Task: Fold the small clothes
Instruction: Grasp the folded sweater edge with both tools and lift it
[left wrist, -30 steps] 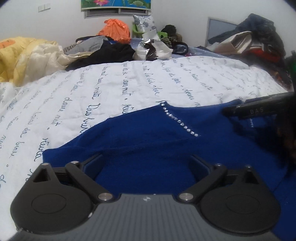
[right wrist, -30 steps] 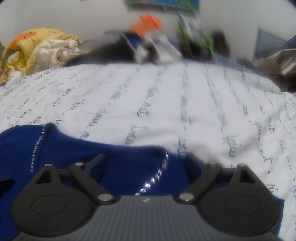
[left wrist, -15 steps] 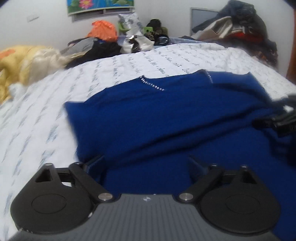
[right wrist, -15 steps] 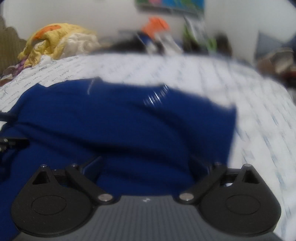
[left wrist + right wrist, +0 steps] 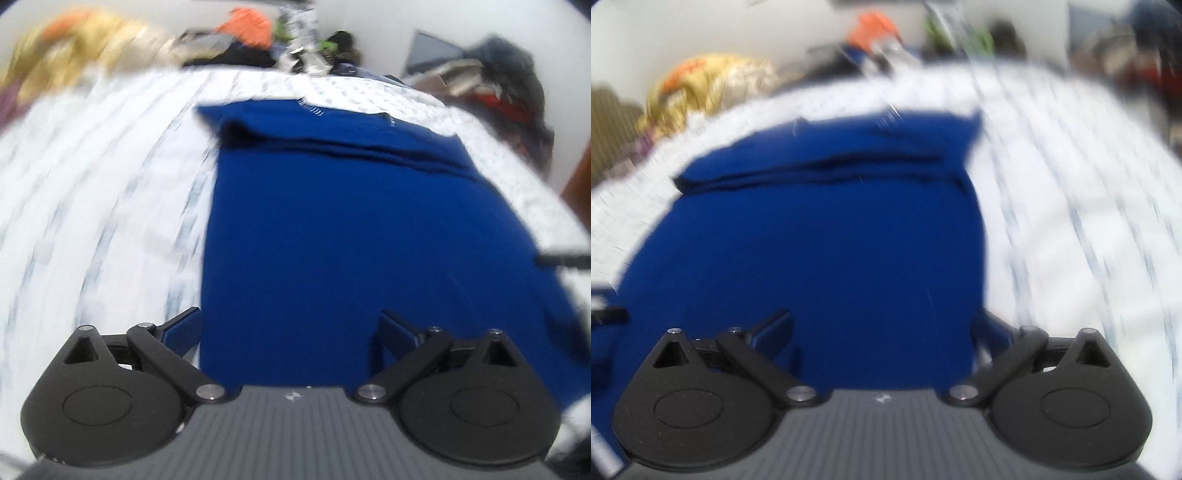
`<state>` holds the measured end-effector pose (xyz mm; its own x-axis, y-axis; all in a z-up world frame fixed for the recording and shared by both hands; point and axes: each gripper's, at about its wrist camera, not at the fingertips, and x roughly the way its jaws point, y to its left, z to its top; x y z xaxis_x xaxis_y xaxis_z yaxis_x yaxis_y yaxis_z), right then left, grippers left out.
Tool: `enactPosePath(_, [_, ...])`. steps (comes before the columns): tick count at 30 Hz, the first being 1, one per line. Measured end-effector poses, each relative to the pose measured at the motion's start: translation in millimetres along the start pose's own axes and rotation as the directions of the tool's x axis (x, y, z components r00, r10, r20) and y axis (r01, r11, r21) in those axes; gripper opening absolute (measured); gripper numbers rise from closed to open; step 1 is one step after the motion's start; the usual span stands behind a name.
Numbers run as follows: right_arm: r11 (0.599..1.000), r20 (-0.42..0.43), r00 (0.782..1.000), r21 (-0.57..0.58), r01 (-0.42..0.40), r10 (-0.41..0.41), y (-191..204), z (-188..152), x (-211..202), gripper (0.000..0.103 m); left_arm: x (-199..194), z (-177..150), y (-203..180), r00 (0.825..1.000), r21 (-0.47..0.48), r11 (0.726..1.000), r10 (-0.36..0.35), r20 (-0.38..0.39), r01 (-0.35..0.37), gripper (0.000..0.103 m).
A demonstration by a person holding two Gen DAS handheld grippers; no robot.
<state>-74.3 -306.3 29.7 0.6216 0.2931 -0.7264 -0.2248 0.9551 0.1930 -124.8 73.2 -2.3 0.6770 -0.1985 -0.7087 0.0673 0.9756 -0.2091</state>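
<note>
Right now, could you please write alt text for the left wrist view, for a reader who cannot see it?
A blue garment lies flat on a white printed bedsheet, its far end folded over into a thick band. The left tool hangs over the near edge, jaws opening with nothing gripped. Blurred piles of clothes line the far wall.

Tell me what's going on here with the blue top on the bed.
A person with a handheld gripper in each hand is folding a blue garment laid on a white printed bedsheet. One fold already lies across its far end. The left gripper and right gripper both hang over the near part of the cloth; their jaws are opening, and nothing is pinched between the fingers. Piled clothes sit at the bed's far edge.
</note>
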Motion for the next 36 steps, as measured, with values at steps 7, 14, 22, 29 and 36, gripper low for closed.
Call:
enactPosePath(7, [0.746, -0.055, 0.856, 0.522, -0.414, 0.514, -69.6, -46.5, -31.1, 0.103, -26.2, -22.5, 51.6, 0.907, -0.378, 0.848, -0.418, -0.045, 0.371, 0.102])
enactPosePath(14, [0.688, -0.075, 0.794, 0.552, -0.471, 0.604, -65.8, -63.2, -30.6, 0.103, -34.3, -46.5, 81.2, 0.818, -0.567, 0.701, -0.569, -0.081, 0.431, 0.086])
enactPosePath(22, [0.817, -0.164, 0.877, 0.471, -0.333, 0.452, -60.3, -60.2, -42.1, 0.014, -46.7, -43.2, 76.3, 0.863, -0.472, 0.811, -0.472, -0.179, 0.345, 0.040])
enactPosePath(29, [0.804, -0.130, 0.878, 0.480, -0.350, 0.460, -68.1, -63.2, -40.9, 0.009, -42.7, -19.9, 62.6, 0.893, -0.341, 0.903, -0.361, -0.269, 0.263, 0.006])
enactPosePath(36, [0.713, 0.121, 0.844, 0.479, -0.511, 0.523, -96.9, 8.3, -43.1, 0.009, -52.4, 85.8, 53.3, 0.915, -0.199, 0.900, -0.402, -0.042, 0.387, 0.006])
